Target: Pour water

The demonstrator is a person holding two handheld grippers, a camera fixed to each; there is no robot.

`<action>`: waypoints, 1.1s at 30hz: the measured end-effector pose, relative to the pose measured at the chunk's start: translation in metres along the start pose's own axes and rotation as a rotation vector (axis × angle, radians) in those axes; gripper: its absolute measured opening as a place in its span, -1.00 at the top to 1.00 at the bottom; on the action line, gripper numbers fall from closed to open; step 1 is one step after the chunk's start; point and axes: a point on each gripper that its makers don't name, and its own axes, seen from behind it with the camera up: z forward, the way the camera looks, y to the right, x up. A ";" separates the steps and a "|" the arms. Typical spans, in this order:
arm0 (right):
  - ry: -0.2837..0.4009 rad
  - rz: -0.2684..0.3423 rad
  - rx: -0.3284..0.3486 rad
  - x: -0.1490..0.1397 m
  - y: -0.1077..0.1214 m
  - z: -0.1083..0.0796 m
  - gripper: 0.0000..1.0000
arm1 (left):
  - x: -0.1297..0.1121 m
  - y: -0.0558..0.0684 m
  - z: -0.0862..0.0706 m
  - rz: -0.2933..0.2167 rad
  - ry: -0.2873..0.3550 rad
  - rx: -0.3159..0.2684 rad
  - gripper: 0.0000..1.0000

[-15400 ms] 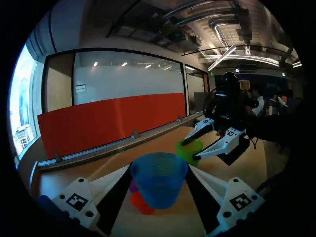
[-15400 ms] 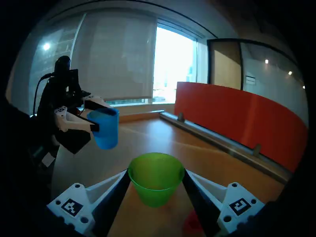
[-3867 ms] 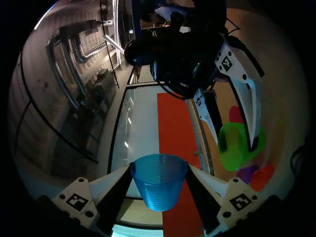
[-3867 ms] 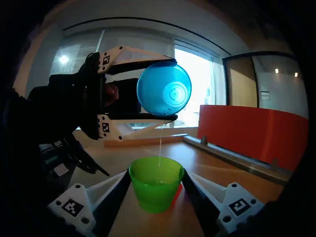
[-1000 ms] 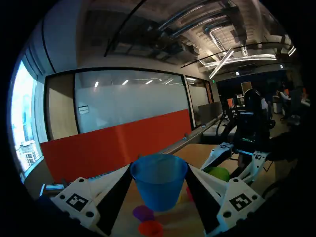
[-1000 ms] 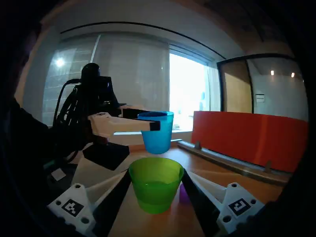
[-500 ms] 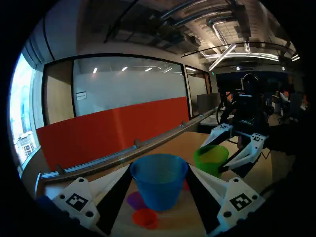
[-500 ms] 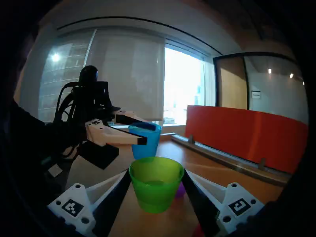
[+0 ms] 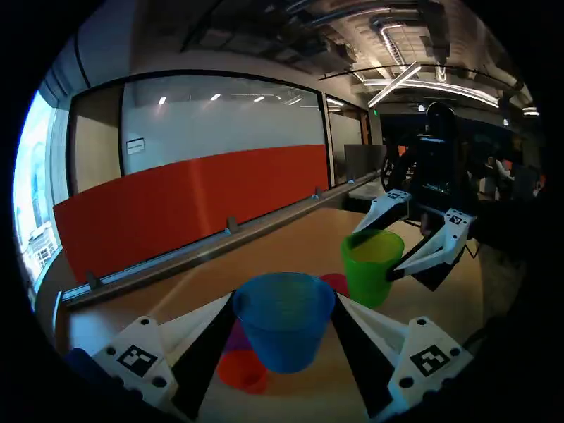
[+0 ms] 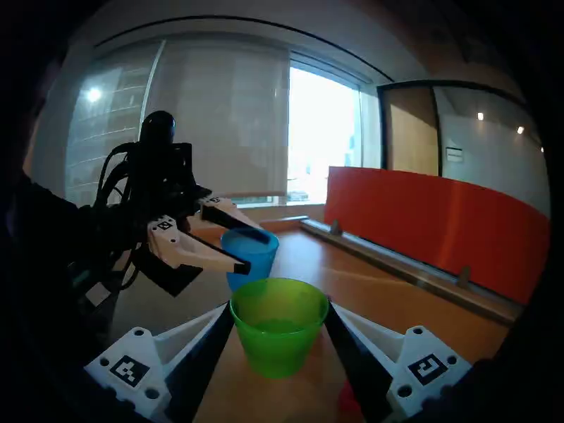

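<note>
I'm clamping the blue cup (image 9: 284, 326) upright in my left tongs (image 9: 284, 304) over the bench (image 9: 296, 247), orange cup (image 9: 241, 370) showing underneath. Right tongs (image 10: 279, 310) are gripping the green cup (image 10: 279, 349), right gripper view showing water (image 10: 278, 326) inside.

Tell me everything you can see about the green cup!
The green cup looks like see-through plastic. It is wider at its round rim than at its base and has no handle. It stands upright, open end up, with some water low inside. The right gripper pinches it, one finger pressing each side. In the left gripper view it sits just over the wooden table; whether it rests there is unclear.
</note>
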 end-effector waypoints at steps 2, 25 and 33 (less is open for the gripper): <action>-0.015 0.003 0.000 -0.007 0.002 0.001 -0.84 | -0.009 0.002 0.004 -0.005 -0.022 -0.009 -0.79; -0.174 0.029 0.045 -0.077 0.014 0.010 -0.84 | -0.099 0.027 0.034 -0.013 -0.223 -0.098 -0.81; -0.219 0.024 0.057 -0.099 0.015 0.014 -0.85 | -0.121 0.041 0.041 -0.004 -0.271 -0.132 -0.81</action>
